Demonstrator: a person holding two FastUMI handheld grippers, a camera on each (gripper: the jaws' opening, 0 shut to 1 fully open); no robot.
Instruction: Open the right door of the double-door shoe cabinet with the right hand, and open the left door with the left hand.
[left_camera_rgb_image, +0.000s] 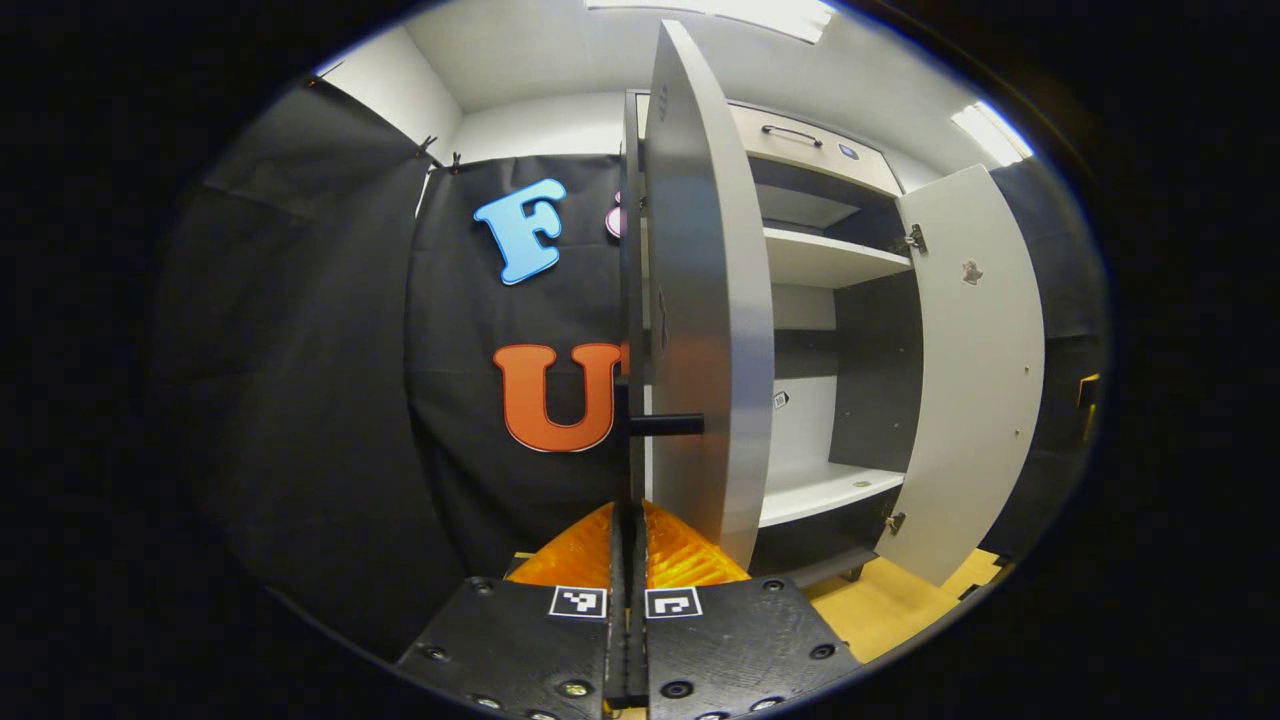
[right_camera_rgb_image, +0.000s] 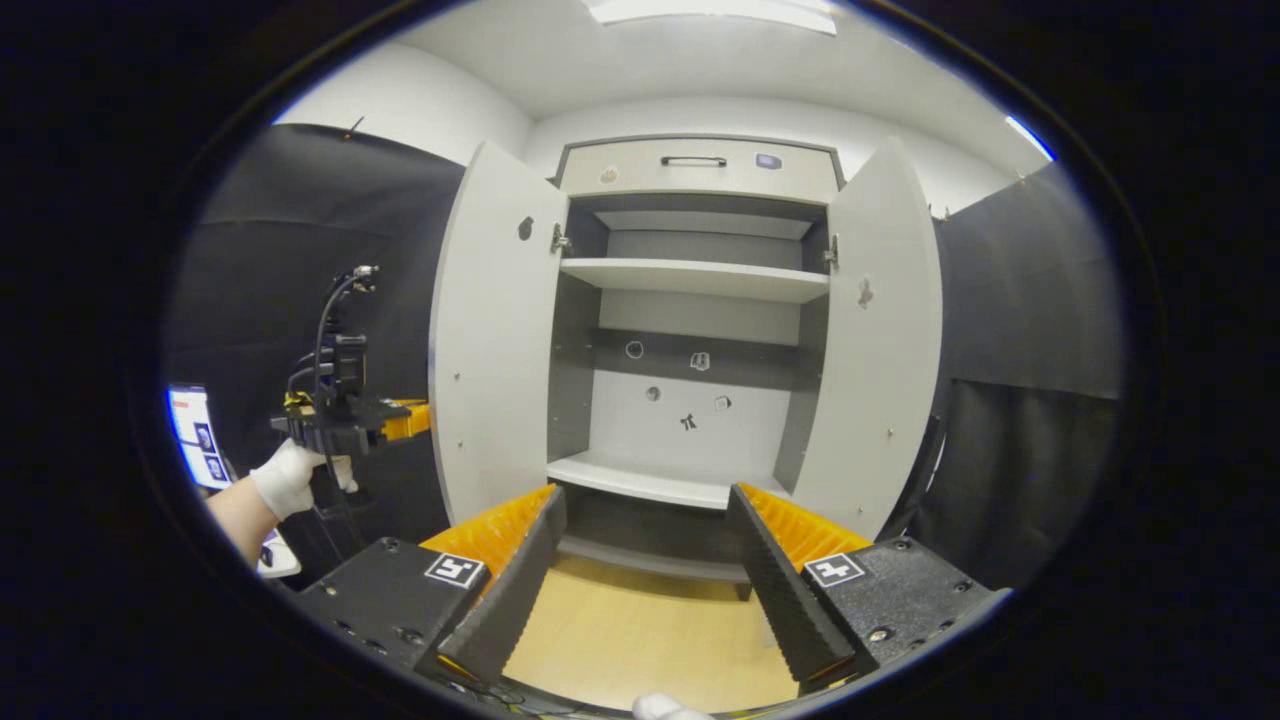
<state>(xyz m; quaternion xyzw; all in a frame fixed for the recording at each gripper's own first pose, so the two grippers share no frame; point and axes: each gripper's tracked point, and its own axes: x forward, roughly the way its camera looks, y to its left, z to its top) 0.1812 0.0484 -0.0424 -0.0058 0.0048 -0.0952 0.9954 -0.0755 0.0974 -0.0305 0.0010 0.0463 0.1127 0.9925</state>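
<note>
The shoe cabinet (right_camera_rgb_image: 690, 280) stands with both doors swung open and its white shelves bare. In the left gripper view the left door (left_camera_rgb_image: 700, 300) is seen nearly edge-on, and its black handle (left_camera_rgb_image: 665, 425) juts out just beyond my left gripper (left_camera_rgb_image: 628, 520), whose fingers are pressed together on the handle's bar. The right door (left_camera_rgb_image: 975, 350) hangs open farther right. In the right gripper view the left gripper (right_camera_rgb_image: 420, 420) sits at the outer side of the left door (right_camera_rgb_image: 495, 340), held by a gloved hand (right_camera_rgb_image: 285, 475). My right gripper (right_camera_rgb_image: 645, 500) is open, in front of the cabinet, away from the right door (right_camera_rgb_image: 880, 330).
A shut drawer (right_camera_rgb_image: 695, 165) with a bar handle tops the cabinet. Wooden floor (right_camera_rgb_image: 640, 630) runs in front of it. Black cloth walls close in both sides. A lit screen (right_camera_rgb_image: 195, 435) stands at the far left.
</note>
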